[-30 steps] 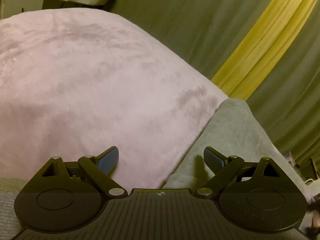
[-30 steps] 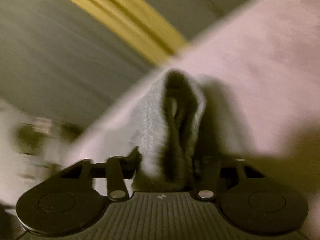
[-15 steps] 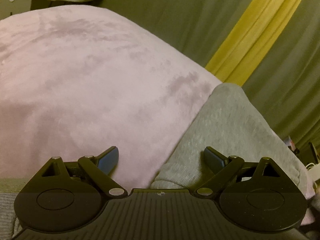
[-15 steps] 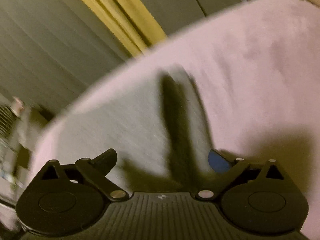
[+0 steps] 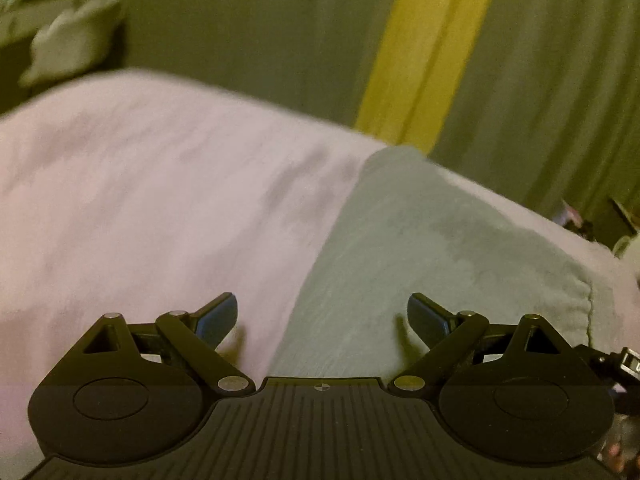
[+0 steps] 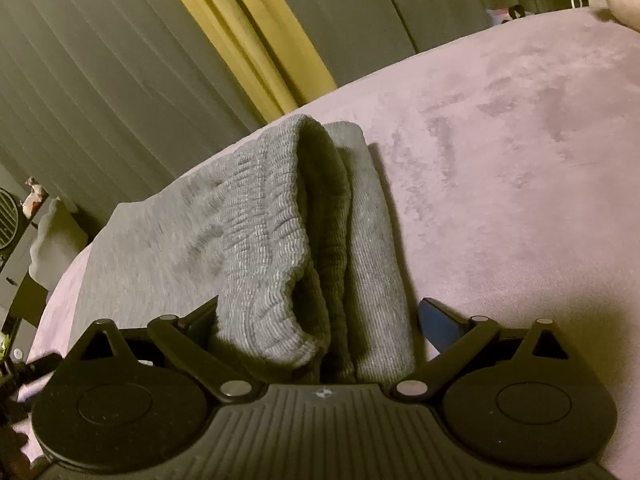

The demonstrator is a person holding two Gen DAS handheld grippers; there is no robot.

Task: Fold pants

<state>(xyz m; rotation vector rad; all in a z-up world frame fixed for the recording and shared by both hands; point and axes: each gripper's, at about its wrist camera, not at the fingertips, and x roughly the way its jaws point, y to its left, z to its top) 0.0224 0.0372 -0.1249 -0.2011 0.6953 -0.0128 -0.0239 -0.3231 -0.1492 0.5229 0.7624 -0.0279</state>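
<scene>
Grey sweatpants (image 6: 256, 224) lie folded on a pink blanket (image 6: 520, 140), waistband at lower centre between the right gripper (image 6: 316, 320)'s just-widened jaws; left gripper (image 5: 322, 318) gapes, empty.

Pants (image 6: 172, 248) lie on the bed (image 6: 500, 160), at its edge nearest the curtain (image 6: 240, 32). Waistband (image 6: 264, 240) end is bunched upright between the right claw's (image 6: 320, 316) spread jaws; left finger touches the fabric, right finger just beside it. In the left view the pants (image 5: 420, 248) run ahead and right of the left claw (image 5: 322, 312); bare bed (image 5: 140, 200) to its left, curtain (image 5: 432, 48) behind.
</scene>
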